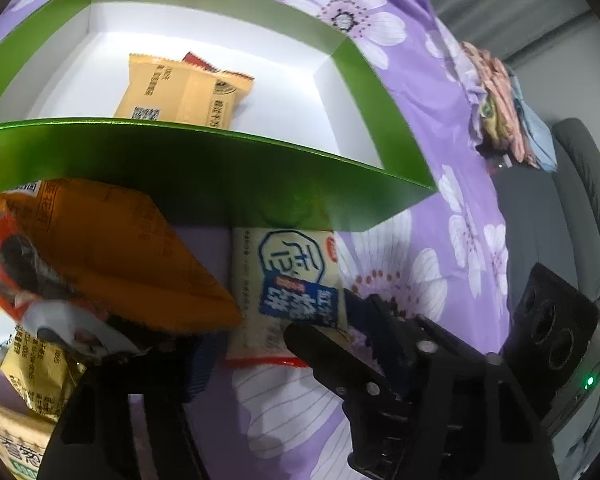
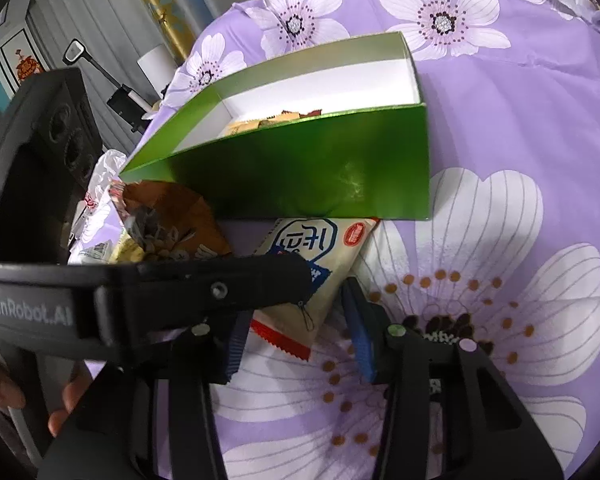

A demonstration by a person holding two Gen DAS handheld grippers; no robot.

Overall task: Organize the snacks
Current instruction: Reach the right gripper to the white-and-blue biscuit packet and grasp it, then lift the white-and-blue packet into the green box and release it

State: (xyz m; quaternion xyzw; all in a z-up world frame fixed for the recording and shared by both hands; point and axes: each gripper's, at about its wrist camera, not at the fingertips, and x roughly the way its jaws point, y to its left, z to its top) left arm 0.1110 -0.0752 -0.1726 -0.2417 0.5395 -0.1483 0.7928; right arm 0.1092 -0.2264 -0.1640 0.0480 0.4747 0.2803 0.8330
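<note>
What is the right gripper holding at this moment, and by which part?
Nothing yet. The right gripper is open. Its pads sit on either side of the red-trimmed end of the cream snack packet and have not closed on it.

A purple floral tablecloth (image 2: 500, 128) covers the table, a grey sofa (image 1: 580, 184) beside it, gold-patterned curtains (image 2: 172, 8) behind

1. I see a green box (image 1: 204, 168) on the purple flowered cloth (image 1: 440, 208), with a tan snack packet (image 1: 180, 92) inside it.
2. Just before its near wall lies a cream packet (image 1: 288, 276).
3. At left, my left gripper (image 1: 100, 344) is closed on an orange packet (image 1: 120, 248).
4. The right gripper (image 1: 380, 360) reaches the cream packet.
</note>
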